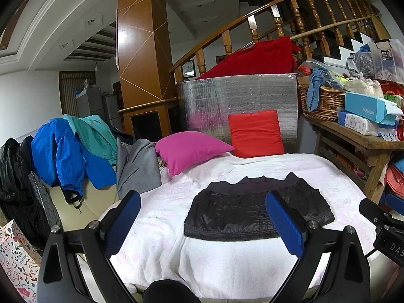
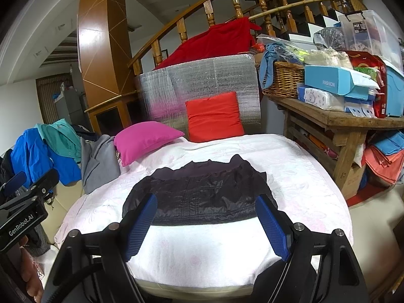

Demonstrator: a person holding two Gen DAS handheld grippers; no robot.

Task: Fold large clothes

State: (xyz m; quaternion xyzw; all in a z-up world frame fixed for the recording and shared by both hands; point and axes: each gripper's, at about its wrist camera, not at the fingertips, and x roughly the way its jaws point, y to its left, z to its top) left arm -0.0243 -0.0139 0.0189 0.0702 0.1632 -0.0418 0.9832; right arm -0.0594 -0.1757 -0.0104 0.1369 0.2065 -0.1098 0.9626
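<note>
A dark shiny quilted garment (image 1: 255, 212) (image 2: 199, 197) lies folded into a compact rectangle on the white blanket (image 1: 176, 260) (image 2: 202, 255) of the bed. My left gripper (image 1: 203, 224) hovers open above the blanket's near edge, its blue pads spread wide with nothing between them. My right gripper (image 2: 205, 226) stands open the same way just short of the garment's front hem, holding nothing. Each gripper's black body shows at the edge of the other's view.
A magenta pillow (image 1: 189, 151) and a red pillow (image 1: 256, 133) lean at the bed's far end. Blue, teal, grey and black clothes (image 1: 68, 156) pile on the left. A wooden table (image 2: 338, 123) with a wicker basket (image 2: 285, 78) and boxes stands at the right.
</note>
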